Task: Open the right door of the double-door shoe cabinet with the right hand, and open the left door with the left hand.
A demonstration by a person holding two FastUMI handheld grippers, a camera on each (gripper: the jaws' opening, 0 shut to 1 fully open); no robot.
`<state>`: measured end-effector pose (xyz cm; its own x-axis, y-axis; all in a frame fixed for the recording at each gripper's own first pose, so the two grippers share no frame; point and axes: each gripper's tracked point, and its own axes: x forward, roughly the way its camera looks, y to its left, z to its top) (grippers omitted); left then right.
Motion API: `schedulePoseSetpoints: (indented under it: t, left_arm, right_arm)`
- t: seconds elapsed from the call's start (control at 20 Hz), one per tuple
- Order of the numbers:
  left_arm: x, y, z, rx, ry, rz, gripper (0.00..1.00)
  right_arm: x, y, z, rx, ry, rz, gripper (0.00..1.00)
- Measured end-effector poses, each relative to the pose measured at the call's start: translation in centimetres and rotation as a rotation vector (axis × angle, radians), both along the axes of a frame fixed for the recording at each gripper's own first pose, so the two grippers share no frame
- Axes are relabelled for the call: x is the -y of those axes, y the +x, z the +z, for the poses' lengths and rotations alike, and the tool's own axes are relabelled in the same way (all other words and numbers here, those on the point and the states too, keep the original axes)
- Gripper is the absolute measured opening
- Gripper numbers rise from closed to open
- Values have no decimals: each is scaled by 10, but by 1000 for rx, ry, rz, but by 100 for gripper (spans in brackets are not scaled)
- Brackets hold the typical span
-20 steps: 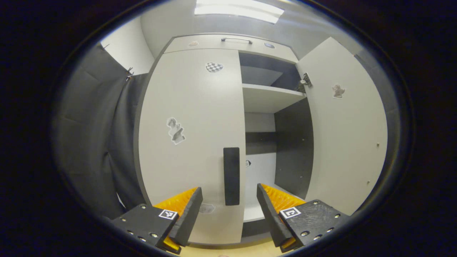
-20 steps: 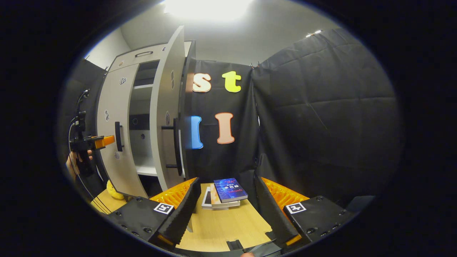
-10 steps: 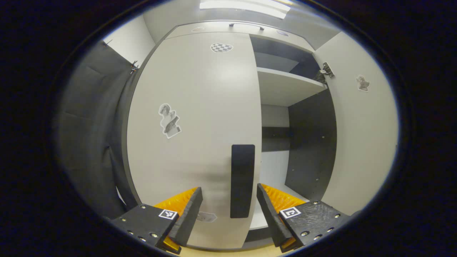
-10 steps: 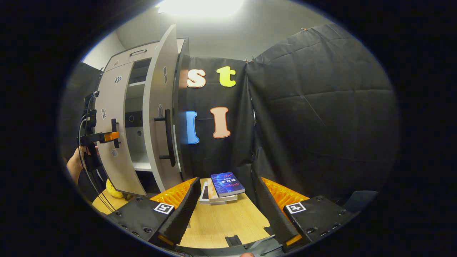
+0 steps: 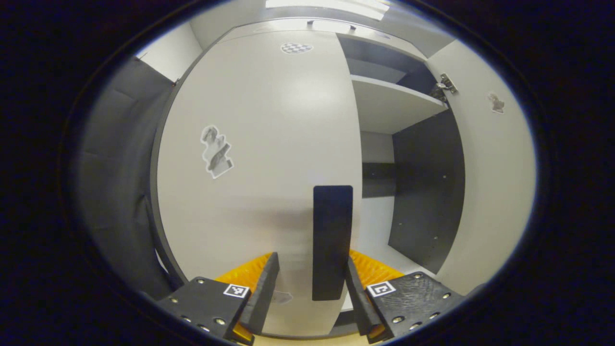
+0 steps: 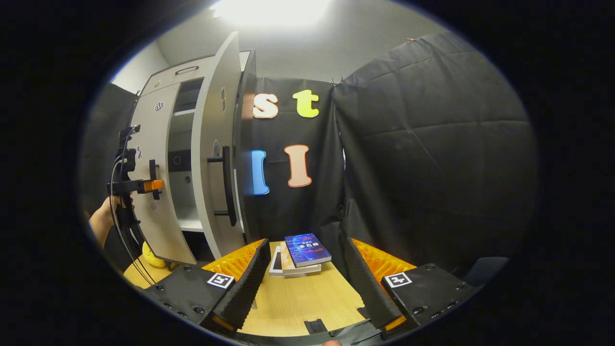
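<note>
At lower centre, the left gripper straddles the closed pale grey left door's black bar handle, jaws apart, seemingly not touching. The right gripper is released; the grey right door stands open at left.

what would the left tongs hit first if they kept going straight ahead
Most likely the flat black vertical handle on the closed pale grey left cabinet door. It already stands between the open left tongs; whether they touch it is unclear.

A light wooden desk carries a small stack of books near its far edge. A yellow object lies near its left edge.
</note>
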<state>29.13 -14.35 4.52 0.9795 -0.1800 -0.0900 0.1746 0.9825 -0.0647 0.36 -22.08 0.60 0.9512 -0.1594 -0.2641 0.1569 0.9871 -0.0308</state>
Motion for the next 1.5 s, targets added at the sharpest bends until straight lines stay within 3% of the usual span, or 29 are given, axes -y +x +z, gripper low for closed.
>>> schedulePoseSetpoints:
  t: [0.05,0.15,0.25,0.65,1.15,1.25,1.35,1.4,1.5]
  left_arm:
    - [9,-3,2,4,-9,-32,62]
    - [12,-2,-1,5,9,-25,26]
    - [11,-4,-4,-6,-5,-38,30]
    - [2,-32,2,-22,-9,-74,10]
    - [-39,-94,8,-31,-28,-77,10]
    - [-48,-107,9,-32,-30,-80,11]
    - [-56,-112,11,-28,-35,-78,11]
    - [-64,-117,10,-26,-40,-77,11]
    - [-81,-126,8,-27,-53,-73,11]
  right_arm:
    - [1,0,0,1,0,-1,98]
    - [-2,0,2,9,5,1,98]
    - [-2,-1,3,13,4,5,98]
    - [-11,-2,8,24,-8,44,95]
    - [-63,6,12,35,-3,167,100]
    - [-78,8,14,42,-11,196,95]
    - [-93,11,13,43,-11,225,95]
    - [-100,12,14,44,-10,237,100]
    - [-114,16,15,45,-7,259,95]
